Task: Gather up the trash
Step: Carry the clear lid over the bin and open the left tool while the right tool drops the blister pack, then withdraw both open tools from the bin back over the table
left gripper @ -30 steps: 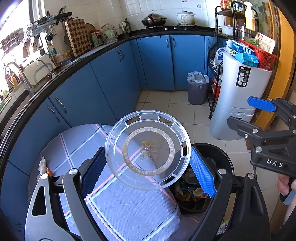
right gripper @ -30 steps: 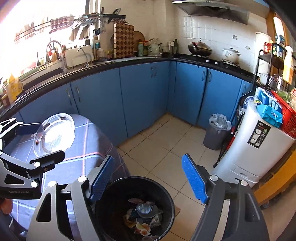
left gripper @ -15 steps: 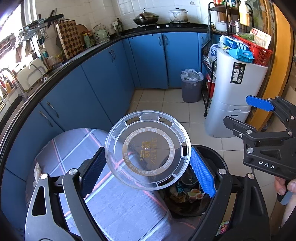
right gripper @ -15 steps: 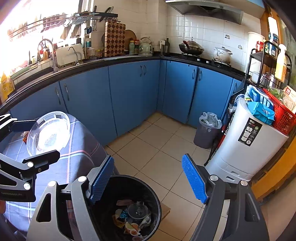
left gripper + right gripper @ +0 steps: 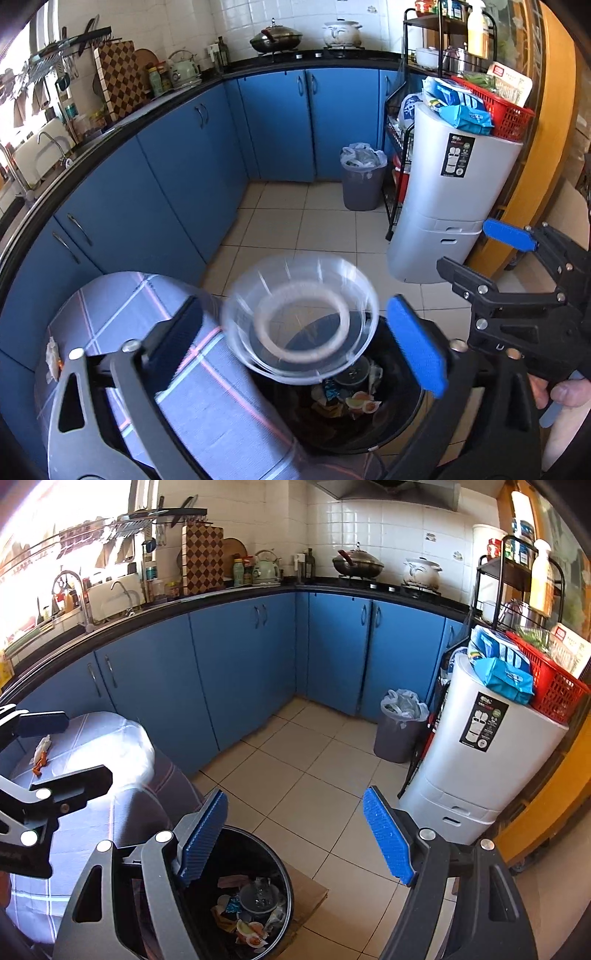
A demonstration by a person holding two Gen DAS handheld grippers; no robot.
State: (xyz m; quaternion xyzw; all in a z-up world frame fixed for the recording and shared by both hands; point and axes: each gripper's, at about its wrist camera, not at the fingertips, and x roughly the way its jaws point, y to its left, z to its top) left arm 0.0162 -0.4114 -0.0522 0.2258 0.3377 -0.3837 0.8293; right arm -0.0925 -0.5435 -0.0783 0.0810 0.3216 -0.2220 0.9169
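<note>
A clear round plastic lid (image 5: 301, 317) hangs blurred and tilted between the blue pads of my left gripper (image 5: 299, 332), directly over the black trash bin (image 5: 406, 424). The jaws are opening and neither pad touches the lid. Food scraps and wrappers (image 5: 351, 398) lie in the bin. My right gripper (image 5: 480, 254) hovers to the right of the bin, open and empty. In the right wrist view the right gripper (image 5: 295, 838) stands over the bin's rim (image 5: 258, 834), and the left gripper (image 5: 70, 749) shows at the left edge.
A round table with a plaid cloth (image 5: 110, 314) touches the bin's left side and carries a small orange-and-white scrap (image 5: 40, 753). A grey bagged bin (image 5: 364, 181), a white cabinet (image 5: 454, 206) with a red basket, and blue kitchen cupboards (image 5: 184, 177) ring the tiled floor.
The left jaws have widened and let go of the lid, which now tips and blurs as it drops toward the bin. Both grippers have shifted sideways, closer over the bin.
</note>
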